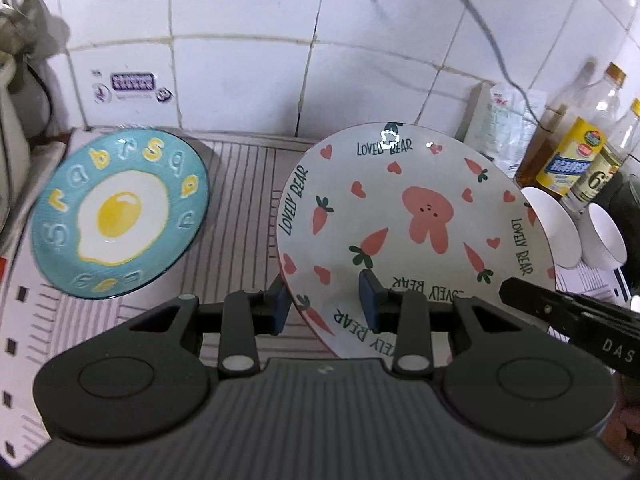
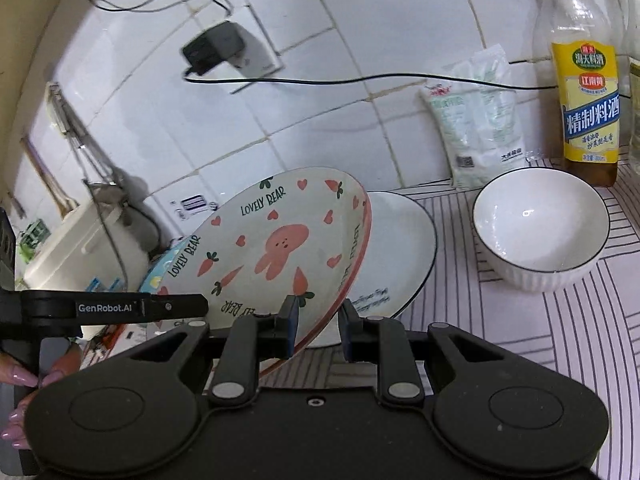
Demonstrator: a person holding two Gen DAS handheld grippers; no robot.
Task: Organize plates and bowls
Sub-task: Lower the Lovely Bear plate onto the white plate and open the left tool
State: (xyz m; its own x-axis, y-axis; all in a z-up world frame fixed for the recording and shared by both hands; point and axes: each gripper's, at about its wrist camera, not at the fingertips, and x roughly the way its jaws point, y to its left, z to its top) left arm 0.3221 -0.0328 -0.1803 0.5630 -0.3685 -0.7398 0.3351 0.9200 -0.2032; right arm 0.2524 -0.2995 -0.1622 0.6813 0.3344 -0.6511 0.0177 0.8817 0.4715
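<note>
A white plate with a pink bear, carrots and "LOVELY BEAR" lettering (image 1: 416,216) (image 2: 276,248) hangs tilted above the striped mat, held on two sides. My left gripper (image 1: 324,306) is shut on its near-left rim. My right gripper (image 2: 320,328) is shut on its near-right rim. A blue plate with a fried-egg picture (image 1: 120,212) lies flat on the mat to the left. A white plate with a dark rim (image 2: 400,248) lies behind the bear plate. A white ribbed bowl (image 2: 540,224) stands to the right. Two white bowls (image 1: 556,232) show in the left wrist view.
Sauce bottles (image 2: 588,92) (image 1: 576,156) and a white bag (image 2: 476,120) stand against the tiled wall at the right. A plugged-in charger (image 2: 212,50) trails a black cable across the wall. A cream container (image 2: 80,248) sits at the left.
</note>
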